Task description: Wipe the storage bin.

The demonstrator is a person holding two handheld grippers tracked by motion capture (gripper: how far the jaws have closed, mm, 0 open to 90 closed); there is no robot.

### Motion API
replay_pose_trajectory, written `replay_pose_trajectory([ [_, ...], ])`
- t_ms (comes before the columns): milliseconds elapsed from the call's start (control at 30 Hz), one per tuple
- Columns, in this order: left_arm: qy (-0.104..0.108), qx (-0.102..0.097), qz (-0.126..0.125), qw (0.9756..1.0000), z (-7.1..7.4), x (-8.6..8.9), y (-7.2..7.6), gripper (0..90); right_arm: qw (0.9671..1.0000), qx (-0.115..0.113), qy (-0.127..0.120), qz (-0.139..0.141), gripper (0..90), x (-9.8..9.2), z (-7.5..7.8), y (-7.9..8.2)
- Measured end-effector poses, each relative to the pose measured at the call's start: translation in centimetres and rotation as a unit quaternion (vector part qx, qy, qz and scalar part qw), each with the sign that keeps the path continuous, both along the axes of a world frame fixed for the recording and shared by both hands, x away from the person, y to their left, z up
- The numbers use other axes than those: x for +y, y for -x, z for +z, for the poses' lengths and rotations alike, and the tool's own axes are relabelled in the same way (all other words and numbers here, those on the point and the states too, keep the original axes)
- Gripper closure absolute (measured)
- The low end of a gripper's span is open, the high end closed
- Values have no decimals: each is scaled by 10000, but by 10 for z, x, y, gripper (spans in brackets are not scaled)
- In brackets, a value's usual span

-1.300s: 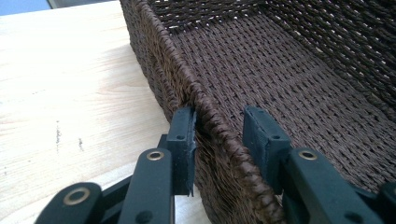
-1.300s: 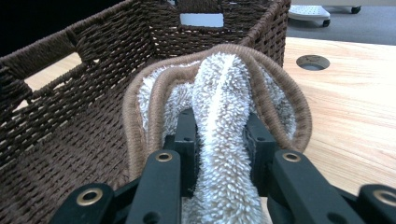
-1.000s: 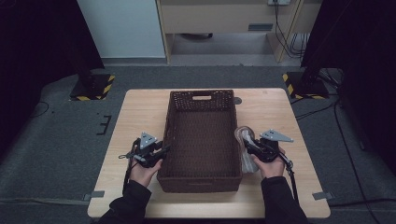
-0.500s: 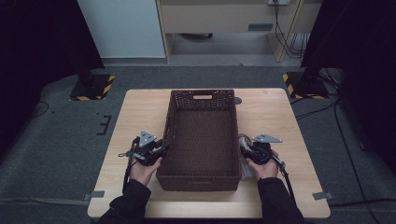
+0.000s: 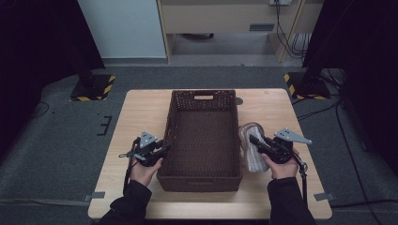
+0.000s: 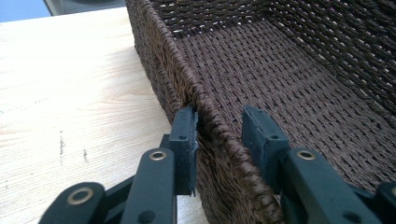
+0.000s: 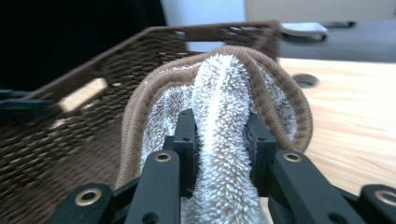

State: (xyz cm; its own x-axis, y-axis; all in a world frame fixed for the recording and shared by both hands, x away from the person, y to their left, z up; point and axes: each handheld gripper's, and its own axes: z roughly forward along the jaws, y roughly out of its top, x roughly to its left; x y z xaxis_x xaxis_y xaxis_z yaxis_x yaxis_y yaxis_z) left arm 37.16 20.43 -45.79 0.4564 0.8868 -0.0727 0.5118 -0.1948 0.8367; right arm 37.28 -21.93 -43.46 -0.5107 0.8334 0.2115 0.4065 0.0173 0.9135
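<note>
At the lower left of the high view my left hand (image 5: 143, 169) rests on the pale wooden surface (image 5: 141, 112), and my left tongs (image 5: 162, 149) reach right to the long left wall of the dark woven basket (image 5: 203, 174). In the left gripper view the rim of that wall runs up between the two black jaws — the left pad lies against the outside of the weave, while the right one stands a little off the inner side, so the tongs straddle the wall at a narrow gap without a plain squeeze on it. The basket sits in the middle of the frame, its long side running away from me, a handle slot cut in its far end wall.

Just right of the basket, in the lower right of the high view, my right tongs (image 5: 251, 138) are clamped on a fluffy slipper (image 5: 251, 151) — grey-white pile with a brown corded edge. In the right gripper view the slipper (image 7: 219, 126) stands up between the jaws, its soft middle pinched from both sides and its brown rim arching above them; the basket's wall fills the left of that view and bare surface lies to the right. From above, the slipper sits close beside the basket's right wall, outside it; whether it touches the surface I cannot tell. My right hand (image 5: 281, 164) holds the gripper near the front right of the surface.
</note>
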Motion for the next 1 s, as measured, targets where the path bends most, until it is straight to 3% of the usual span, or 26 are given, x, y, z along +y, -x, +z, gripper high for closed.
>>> replay_pose_trajectory([
  [100,0,0,2,10000,0,0,0,649,9997,19,141,206,716,11,0,5],
  [200,14,2,4,10000,0,0,0,650,9989,171,368,247,717,20,-14,4],
  [333,54,11,8,10000,0,1,-2,651,9993,233,225,163,718,18,-22,3],
  [500,100,13,14,9999,-1,1,-3,652,9988,365,333,69,718,19,-34,0],
  [600,105,8,5,9999,-1,2,-3,648,9944,752,727,126,718,25,-53,-5],
  [733,104,-46,-17,9999,-1,3,-3,621,9916,911,912,51,717,33,-68,-10],
  [800,40,-163,-16,9999,0,4,-2,551,9915,967,867,-21,716,31,-70,-11],
  [867,266,-267,-46,9993,4,7,0,498,9911,1026,843,-20,715,26,-68,-11],
  [933,276,-318,-71,9991,9,9,4,483,9912,954,912,-37,714,22,-61,-11],
  [1000,271,-366,-138,9989,13,12,9,487,9936,774,819,-111,714,15,-50,-8],
])
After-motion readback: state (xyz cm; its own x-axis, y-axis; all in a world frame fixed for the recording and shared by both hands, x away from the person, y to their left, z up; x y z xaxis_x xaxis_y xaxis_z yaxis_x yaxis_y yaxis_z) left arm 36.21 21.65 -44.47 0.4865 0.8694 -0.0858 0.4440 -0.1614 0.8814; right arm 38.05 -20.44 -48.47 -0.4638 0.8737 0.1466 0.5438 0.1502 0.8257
